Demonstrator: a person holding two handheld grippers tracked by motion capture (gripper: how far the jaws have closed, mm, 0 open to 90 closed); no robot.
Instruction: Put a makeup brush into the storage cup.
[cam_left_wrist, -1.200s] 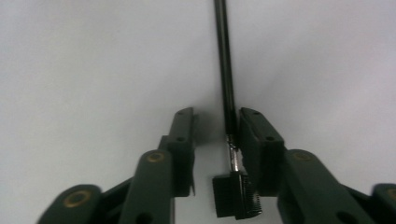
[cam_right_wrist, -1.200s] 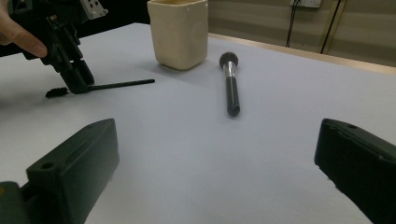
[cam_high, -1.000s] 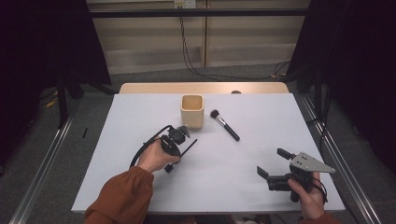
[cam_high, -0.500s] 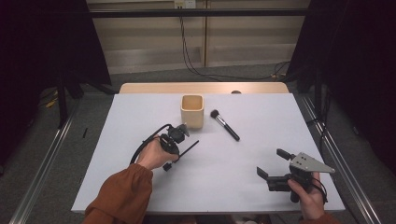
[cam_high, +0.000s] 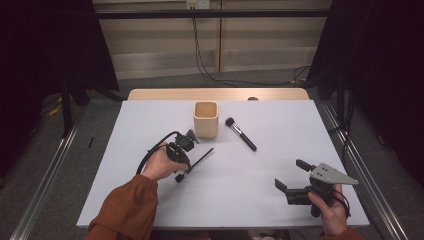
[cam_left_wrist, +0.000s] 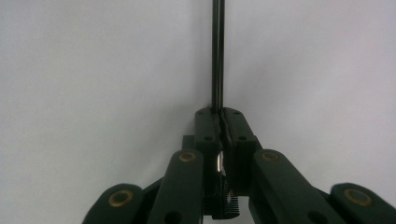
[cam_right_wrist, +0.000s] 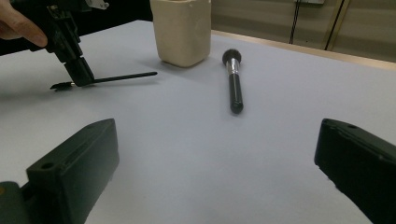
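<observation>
- Left gripper (cam_high: 186, 161), high view: jaws closed on a thin black stick (cam_high: 201, 158) that lies low over the white table (cam_high: 150, 125), left of centre; the stick points right and far, toward the beige cup (cam_high: 206, 119).
- Right gripper (cam_high: 295, 176), high view: jaws wide apart, nothing between them, at the near right corner, well apart from the stick.
- Makeup brush (cam_high: 241, 134), high view: flat on the table, just right of the cup.
- Left gripper view: both pads meet on the stick (cam_left_wrist: 217, 56), which runs straight ahead over the table; a comb-like end shows behind the pads.
- Right gripper view: open jaws frame the brush (cam_right_wrist: 234, 84) and cup (cam_right_wrist: 182, 30); the left gripper (cam_right_wrist: 77, 70) at far left clamps the stick (cam_right_wrist: 123, 77) near one end.
</observation>
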